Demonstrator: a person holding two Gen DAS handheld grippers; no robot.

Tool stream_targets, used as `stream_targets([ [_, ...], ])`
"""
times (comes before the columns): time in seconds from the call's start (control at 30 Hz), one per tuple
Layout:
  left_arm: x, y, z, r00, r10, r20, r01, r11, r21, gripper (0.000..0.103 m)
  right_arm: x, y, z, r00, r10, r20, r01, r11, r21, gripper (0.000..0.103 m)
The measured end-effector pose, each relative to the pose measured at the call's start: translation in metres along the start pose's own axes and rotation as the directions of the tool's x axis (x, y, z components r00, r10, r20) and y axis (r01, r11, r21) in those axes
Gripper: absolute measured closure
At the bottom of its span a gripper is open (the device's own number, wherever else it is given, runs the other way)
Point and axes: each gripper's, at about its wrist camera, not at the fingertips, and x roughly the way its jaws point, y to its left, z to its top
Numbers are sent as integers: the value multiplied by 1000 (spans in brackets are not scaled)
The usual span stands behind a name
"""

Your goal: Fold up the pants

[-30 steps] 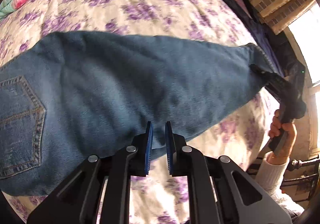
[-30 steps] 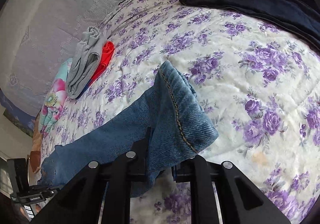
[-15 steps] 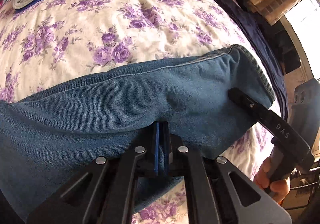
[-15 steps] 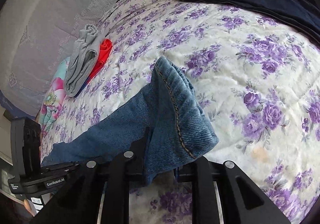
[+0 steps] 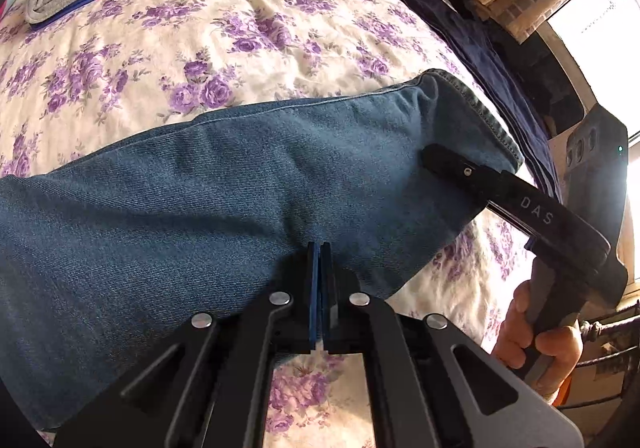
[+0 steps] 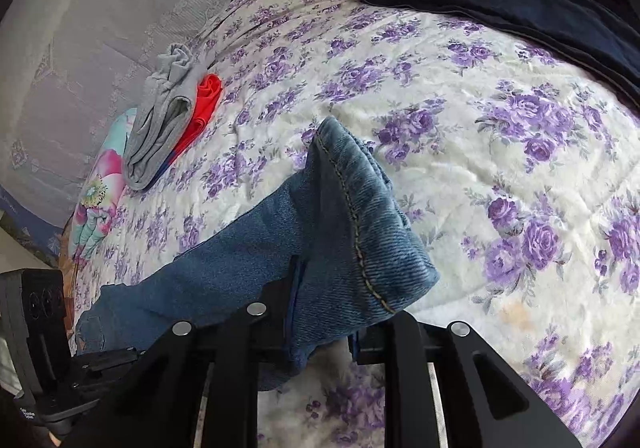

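Blue jeans point(image 5: 224, 184) lie stretched across the floral quilt point(image 5: 248, 32). One leg runs to a hem point(image 5: 480, 116) at the right. My left gripper point(image 5: 320, 252) is shut, its blue pads pinching the near edge of that leg, where the denim puckers. My right gripper point(image 5: 440, 162) is shut on the hem end, with a hand point(image 5: 536, 340) on its handle. In the right wrist view the hem point(image 6: 360, 232) bunches up between the right gripper's point(image 6: 324, 308) jaws. One of its fingers point(image 6: 294, 288) shows; denim hides the other.
Folded grey and red clothes point(image 6: 168, 128) and a bright flowered pillow point(image 6: 100, 200) lie at the far side of the bed. A dark navy blanket point(image 6: 520, 4) covers the head end. A window point(image 5: 600, 20) and a metal bed frame point(image 5: 608, 332) stand at the right.
My left gripper slid along the leg toward the hem and its jaws closed on the denim edge. The right gripper kept hold of the hem and stayed in place.
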Motion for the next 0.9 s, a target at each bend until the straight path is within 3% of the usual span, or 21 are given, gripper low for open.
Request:
stream_targets([
  [0.1, 3, 4, 0, 1000, -20, 4, 20, 1000, -8, 103, -1, 10, 2, 999, -37, 0, 37, 999, -26, 83],
  [0.27, -17, 21, -2, 993, -118, -7, 117, 992, -53, 103, -18, 35, 10, 998, -58, 35, 61, 994, -96, 83],
  [0.33, -38, 39, -8, 988, -153, 26, 155, 984, -87, 103, -28, 56, 13, 995, -73, 70, 84, 981, -176, 83],
  [0.47, -88, 98, -32, 984, -128, 122, 150, 969, -198, 103, -43, 106, 11, 989, -81, 124, 119, 930, -347, 84],
  [0.57, -117, 148, -60, 989, -51, 139, 92, 949, -301, 103, -51, 159, -7, 991, -34, 127, 95, 854, -512, 84],
  [0.7, -150, 201, -98, 984, 13, 176, 60, 914, -402, 103, -47, 234, -45, 993, 17, 118, 71, 705, -705, 84],
  [0.8, -169, 224, -114, 978, 88, 191, 9, 890, -456, 103, -22, 277, -77, 996, 19, 88, 59, 597, -800, 85],
  [0.9, -174, 239, -119, 976, 110, 189, -4, 873, -487, 103, 13, 302, -107, 1000, -1, -2, -1, 525, -851, 85],
])
